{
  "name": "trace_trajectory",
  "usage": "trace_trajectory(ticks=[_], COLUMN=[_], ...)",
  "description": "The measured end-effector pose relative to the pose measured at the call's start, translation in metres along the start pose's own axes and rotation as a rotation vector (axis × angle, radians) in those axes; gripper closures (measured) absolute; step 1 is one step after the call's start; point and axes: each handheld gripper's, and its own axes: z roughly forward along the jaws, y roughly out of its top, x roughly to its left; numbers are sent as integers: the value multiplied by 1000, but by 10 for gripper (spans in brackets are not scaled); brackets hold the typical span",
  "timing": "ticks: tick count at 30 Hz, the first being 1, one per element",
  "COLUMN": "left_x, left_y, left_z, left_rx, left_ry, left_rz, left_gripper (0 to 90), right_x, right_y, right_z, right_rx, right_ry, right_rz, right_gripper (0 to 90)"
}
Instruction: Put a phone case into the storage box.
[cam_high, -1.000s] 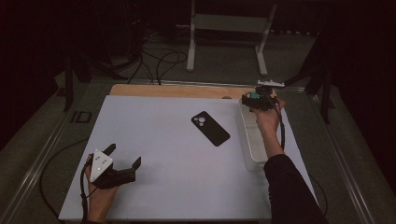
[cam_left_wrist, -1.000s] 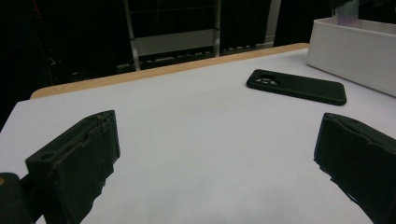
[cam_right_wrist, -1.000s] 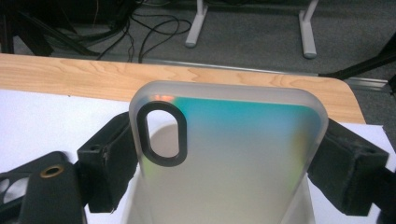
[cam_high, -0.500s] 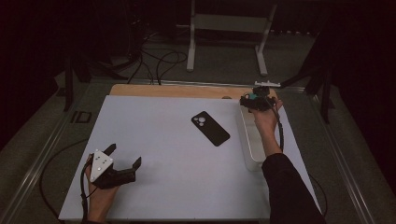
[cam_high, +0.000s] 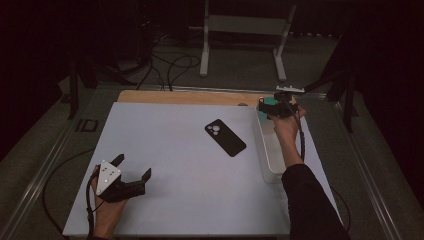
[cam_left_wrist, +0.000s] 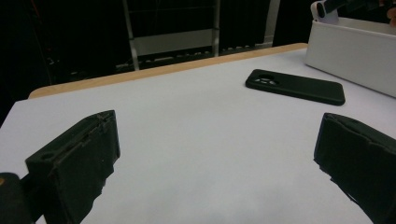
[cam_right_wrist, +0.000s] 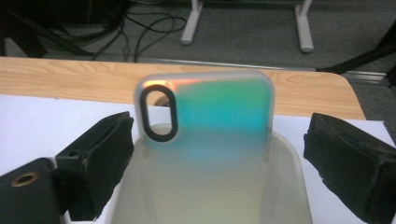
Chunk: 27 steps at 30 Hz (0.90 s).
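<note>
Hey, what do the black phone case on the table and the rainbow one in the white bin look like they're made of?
Black case: likely soft silicone or rubber, judging by its matte surface, rounded edges and lack of glare. Iridescent case: probably frosted translucent plastic with a holographic finish, shifting orange to teal to yellow, with a dark rim around the camera cutout. White bin: looks like smooth, slightly translucent plastic.

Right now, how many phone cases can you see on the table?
2. A black phone case lies flat mid-table on the white mat. An iridescent translucent case stands in the white bin at the table's right side. Others could lie hidden inside the bin.
</note>
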Motion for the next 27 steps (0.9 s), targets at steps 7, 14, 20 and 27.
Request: trace_trajectory(ticks=[7, 14, 20, 27], left_x=[0, 1, 0, -1], left_y=[0, -1, -1, -1], left_z=[0, 1, 0, 1], left_rx=[1, 2, 3, 3], left_ry=[1, 2, 1, 0], left_rz=[-2, -5, -4, -3], left_gripper=[11, 11, 11, 11], right_x=[2, 11, 18, 30], right_y=[2, -1, -4, -7], right_z=[-20, -38, -50, -70], right_rx=[-58, -84, -107, -133], right_ry=[82, 143, 177, 239], right_rz=[4, -46, -75, -127], right_gripper=[78, 79, 79, 79])
